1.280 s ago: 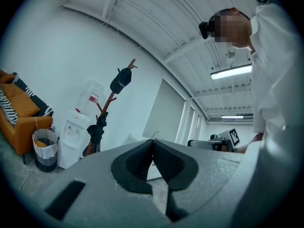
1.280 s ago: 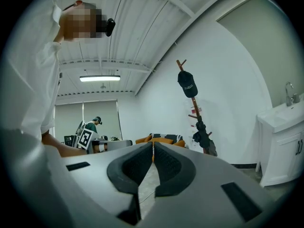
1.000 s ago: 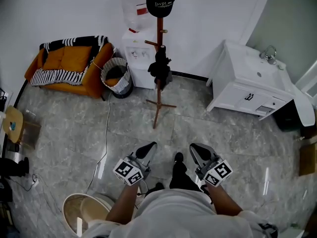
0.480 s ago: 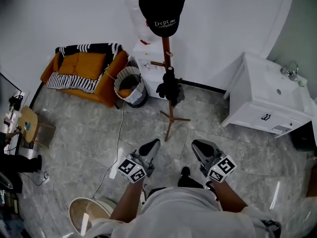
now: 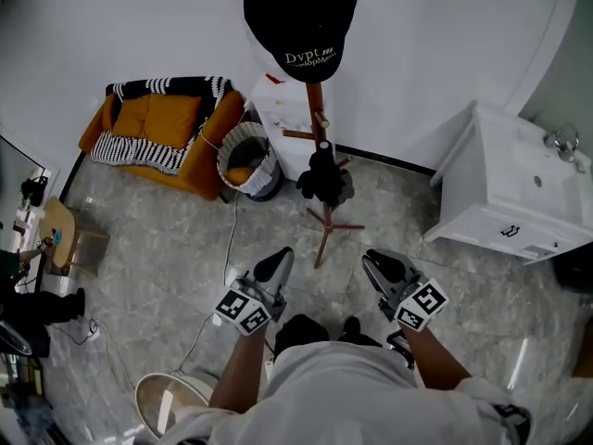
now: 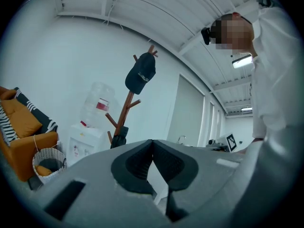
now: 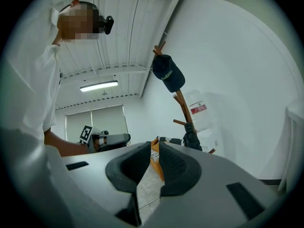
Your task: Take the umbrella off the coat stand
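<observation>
A wooden coat stand (image 5: 321, 213) rises by the far wall with a black cap (image 5: 299, 21) on its top. A folded black umbrella (image 5: 323, 176) hangs from a peg halfway up. My left gripper (image 5: 278, 265) and right gripper (image 5: 378, 267) are held level in front of me, short of the stand's feet and apart from it. Both are shut with nothing between the jaws. In the left gripper view the umbrella (image 6: 118, 136) shows left of the closed gripper (image 6: 152, 141). In the right gripper view the umbrella (image 7: 191, 139) is right of the closed gripper (image 7: 155, 144).
An orange sofa (image 5: 153, 128) with a striped blanket stands at the left wall. A wicker basket (image 5: 246, 158) and a water dispenser (image 5: 283, 123) sit just behind the stand. At the right is a white sink cabinet (image 5: 519, 193). A cable (image 5: 227, 248) trails over the floor.
The person has walked forward; both shut grippers have come nearer the coat stand, which now looms larger and closer in the head view.
</observation>
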`<action>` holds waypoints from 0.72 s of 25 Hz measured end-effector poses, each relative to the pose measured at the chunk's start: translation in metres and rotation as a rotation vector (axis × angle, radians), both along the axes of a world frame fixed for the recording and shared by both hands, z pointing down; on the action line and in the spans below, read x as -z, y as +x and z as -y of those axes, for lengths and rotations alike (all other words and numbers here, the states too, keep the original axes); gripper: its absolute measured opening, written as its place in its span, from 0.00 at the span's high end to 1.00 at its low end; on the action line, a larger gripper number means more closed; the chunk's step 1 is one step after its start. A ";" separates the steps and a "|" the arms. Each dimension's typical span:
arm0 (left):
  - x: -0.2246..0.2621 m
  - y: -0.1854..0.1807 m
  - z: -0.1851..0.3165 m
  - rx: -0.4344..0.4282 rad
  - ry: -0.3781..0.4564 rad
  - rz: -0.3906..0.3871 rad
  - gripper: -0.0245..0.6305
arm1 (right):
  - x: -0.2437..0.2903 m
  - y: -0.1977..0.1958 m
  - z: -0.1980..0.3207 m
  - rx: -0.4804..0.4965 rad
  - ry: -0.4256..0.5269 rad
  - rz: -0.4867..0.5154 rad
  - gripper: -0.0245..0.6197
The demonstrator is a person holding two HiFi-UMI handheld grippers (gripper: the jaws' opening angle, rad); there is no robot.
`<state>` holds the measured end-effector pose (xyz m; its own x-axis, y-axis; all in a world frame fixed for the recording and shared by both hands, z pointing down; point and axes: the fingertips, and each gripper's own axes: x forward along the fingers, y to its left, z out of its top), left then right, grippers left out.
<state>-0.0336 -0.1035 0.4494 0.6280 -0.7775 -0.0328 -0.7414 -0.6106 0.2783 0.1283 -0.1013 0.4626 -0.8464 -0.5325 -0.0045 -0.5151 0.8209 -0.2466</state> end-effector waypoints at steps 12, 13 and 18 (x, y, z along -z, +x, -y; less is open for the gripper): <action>-0.006 -0.051 0.137 -0.191 0.014 -0.045 0.94 | 0.007 -0.073 0.114 -0.131 0.001 -0.067 0.85; -0.005 -0.056 0.146 -0.205 0.020 -0.045 0.94 | 0.009 -0.078 0.123 -0.142 0.002 -0.076 0.83; -0.004 -0.068 0.180 -0.253 0.020 -0.068 0.94 | 0.015 -0.086 0.163 -0.243 0.000 -0.111 0.76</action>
<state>-0.1016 -0.2840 0.4530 0.7984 -0.5946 -0.0952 -0.5443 -0.7802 0.3083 0.0423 -0.2642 0.4476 -0.6891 -0.7200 0.0816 -0.7209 0.6698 -0.1779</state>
